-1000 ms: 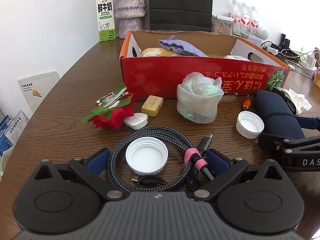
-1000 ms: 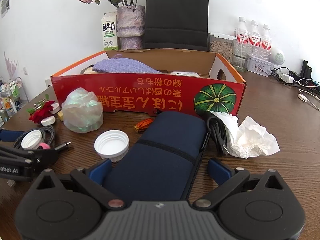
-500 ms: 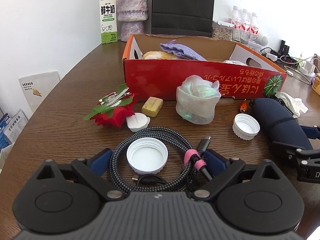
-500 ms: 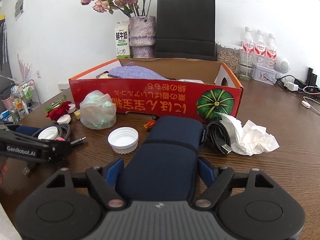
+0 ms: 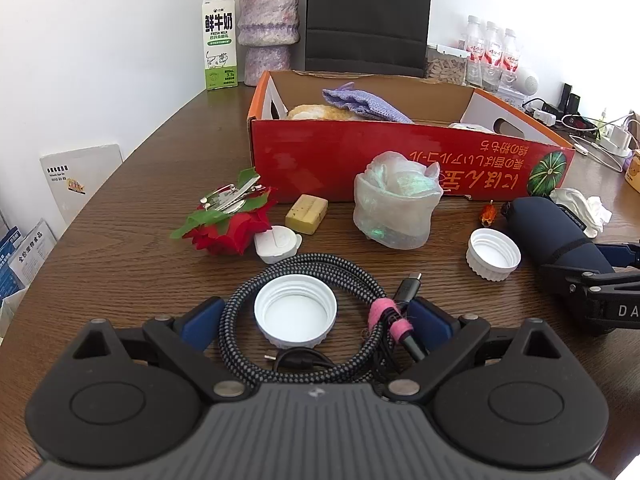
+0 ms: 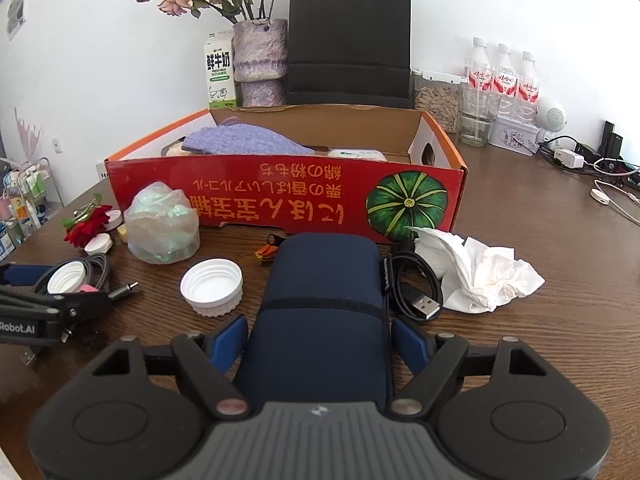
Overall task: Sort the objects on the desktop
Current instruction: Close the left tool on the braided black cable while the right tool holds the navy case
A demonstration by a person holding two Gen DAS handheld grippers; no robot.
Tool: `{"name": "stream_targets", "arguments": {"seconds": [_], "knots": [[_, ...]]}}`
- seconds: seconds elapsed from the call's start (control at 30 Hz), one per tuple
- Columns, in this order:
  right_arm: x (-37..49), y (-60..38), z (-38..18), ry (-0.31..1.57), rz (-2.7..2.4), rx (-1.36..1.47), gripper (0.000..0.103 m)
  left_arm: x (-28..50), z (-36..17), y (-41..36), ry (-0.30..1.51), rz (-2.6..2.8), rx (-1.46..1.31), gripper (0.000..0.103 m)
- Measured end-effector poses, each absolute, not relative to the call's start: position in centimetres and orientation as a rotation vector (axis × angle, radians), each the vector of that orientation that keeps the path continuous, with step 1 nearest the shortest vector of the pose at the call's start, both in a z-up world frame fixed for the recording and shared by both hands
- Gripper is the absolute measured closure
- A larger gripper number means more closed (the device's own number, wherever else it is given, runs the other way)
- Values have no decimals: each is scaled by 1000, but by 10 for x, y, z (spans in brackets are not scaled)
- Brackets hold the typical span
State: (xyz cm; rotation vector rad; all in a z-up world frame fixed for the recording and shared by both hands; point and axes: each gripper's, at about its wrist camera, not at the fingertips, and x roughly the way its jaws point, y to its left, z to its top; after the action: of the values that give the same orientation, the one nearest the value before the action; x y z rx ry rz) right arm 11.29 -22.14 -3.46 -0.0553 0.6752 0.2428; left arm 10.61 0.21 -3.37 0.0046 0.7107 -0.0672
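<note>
The navy pouch (image 6: 320,304) lies on the table (image 6: 560,340) between the right claw's (image 6: 320,338) spread fingers, which over the last second have narrowed toward it without clamping; a grasp looks imminent. The left claw (image 5: 316,316), unmoved, stays open around the coiled cable (image 5: 352,280) and white cap (image 5: 295,310). The red box (image 6: 288,200) holds a purple knit (image 6: 240,142).

Left tool (image 5: 316,320) low over the counter (image 5: 120,240), fingers either side of the coiled braided cable (image 5: 304,276) w/ white cap (image 5: 295,310) inside the coil. Red box (image 5: 400,160) behind; plastic bag (image 5: 396,210), red rose (image 5: 232,226), soap bar (image 5: 306,208) in front. Right tool (image 5: 600,280) around navy pouch (image 5: 552,228).
</note>
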Motion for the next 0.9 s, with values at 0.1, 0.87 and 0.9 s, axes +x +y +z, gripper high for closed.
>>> {"name": "stream_targets", "arguments": {"seconds": [0.1, 0.87, 0.9], "knots": [[114, -219, -38, 667, 231, -69, 24, 106, -34, 2, 709, -65, 3, 4], [101, -218, -39, 582, 236, -83, 40, 100, -36, 0, 687, -56, 24, 4], [101, -218, -39, 578, 237, -84, 41, 99, -35, 0, 680, -55, 23, 5]]}}
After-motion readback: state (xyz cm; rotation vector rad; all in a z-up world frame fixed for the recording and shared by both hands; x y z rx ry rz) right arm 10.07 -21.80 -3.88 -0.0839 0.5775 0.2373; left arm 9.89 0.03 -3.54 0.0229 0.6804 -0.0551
